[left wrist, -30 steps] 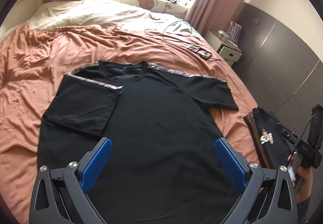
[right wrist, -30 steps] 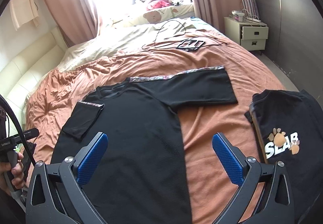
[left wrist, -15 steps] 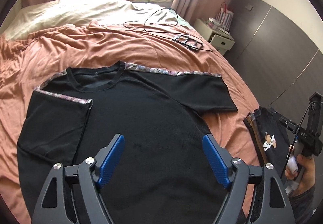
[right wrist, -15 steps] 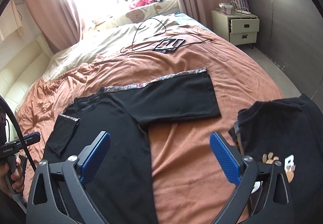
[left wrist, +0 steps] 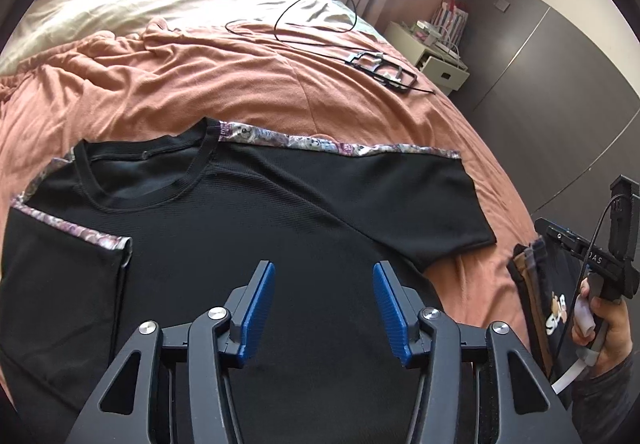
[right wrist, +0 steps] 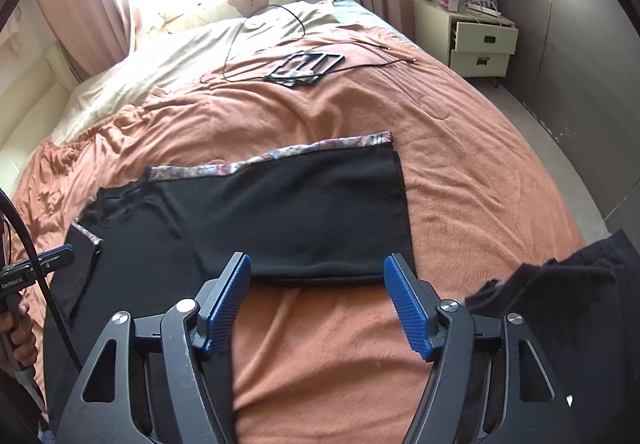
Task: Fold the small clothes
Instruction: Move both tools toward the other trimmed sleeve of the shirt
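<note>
Black T-shirt [left wrist: 256, 244]: flat on orange bedspread [left wrist: 240, 84], collar far, hem near; left sleeve folded in, right sleeve out sideways.
Left gripper [left wrist: 323, 308]: above shirt body, jaws apart, empty.
Right gripper [right wrist: 317, 302]: above right sleeve's near edge, jaws apart, empty.

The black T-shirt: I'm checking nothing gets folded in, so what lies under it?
Around the T-shirt only the orange blanket shows, so it lies on that. Anything beneath the shirt itself is covered.
</note>
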Demonstrator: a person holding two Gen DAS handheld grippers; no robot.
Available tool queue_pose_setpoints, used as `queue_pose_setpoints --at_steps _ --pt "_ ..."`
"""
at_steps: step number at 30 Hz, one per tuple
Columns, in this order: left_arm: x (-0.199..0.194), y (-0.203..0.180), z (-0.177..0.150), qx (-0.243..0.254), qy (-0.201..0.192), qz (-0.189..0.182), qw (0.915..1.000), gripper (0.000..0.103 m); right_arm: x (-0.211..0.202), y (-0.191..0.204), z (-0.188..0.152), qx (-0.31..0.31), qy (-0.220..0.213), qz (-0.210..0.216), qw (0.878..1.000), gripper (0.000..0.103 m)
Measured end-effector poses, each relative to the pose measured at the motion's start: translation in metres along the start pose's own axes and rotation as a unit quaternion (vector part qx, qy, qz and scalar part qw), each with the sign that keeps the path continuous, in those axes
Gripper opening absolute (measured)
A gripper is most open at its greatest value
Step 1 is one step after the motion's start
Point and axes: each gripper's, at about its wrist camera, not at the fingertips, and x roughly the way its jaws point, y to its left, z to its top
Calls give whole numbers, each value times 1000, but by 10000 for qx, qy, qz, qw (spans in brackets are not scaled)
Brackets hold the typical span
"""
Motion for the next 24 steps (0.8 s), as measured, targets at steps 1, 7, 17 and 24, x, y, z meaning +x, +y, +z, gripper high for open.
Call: queue_pose_setpoints --at_steps 1,7,17,24 --pt "7 2 3 5 15 -14 10000 53 9 -3 3 6 52 -36 10000 61" --pt "54 9 16 14 201 -39 9998 44 58 -20 18 -35 330 -142 9993 50" --pt "113 10 25 79 417 -187 9989 35 121 -44 36 51 727 -467 9963 39" --pt "138 2 20 129 589 -278 9978 30 158 -50 40 138 1137 -652 9913 34"
